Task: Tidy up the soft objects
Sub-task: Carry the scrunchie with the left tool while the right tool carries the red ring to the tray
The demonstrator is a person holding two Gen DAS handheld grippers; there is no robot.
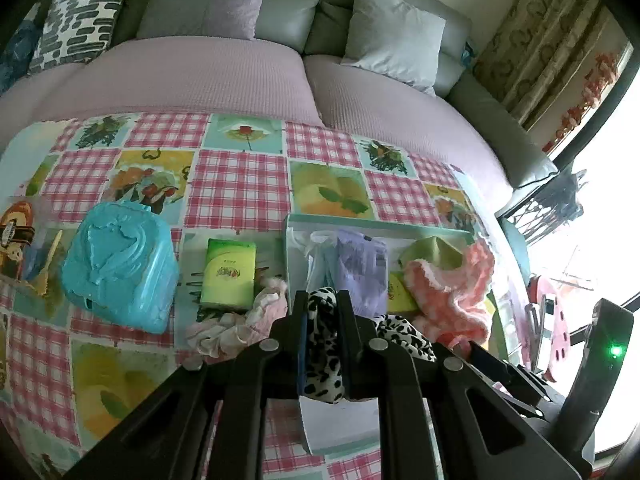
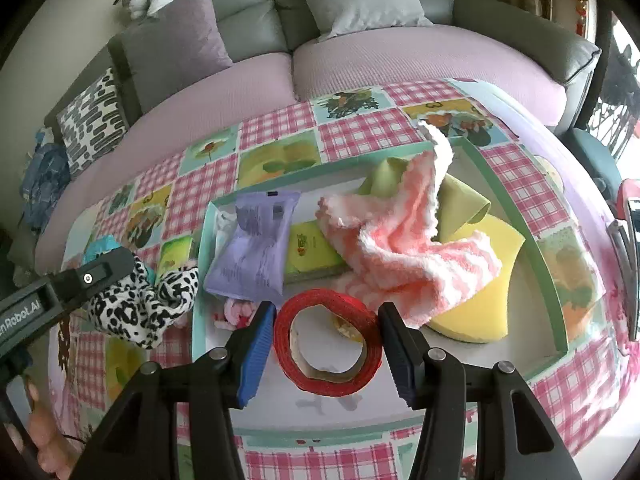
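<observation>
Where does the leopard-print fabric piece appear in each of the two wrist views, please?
Left wrist view: the leopard-print fabric piece sits bottom centre, pinched between the left gripper fingers.
Right wrist view: it hangs at the left edge, held by the same gripper, just outside the tray.
Shared landmark: the purple packet lying in the mint-rimmed tray.
</observation>
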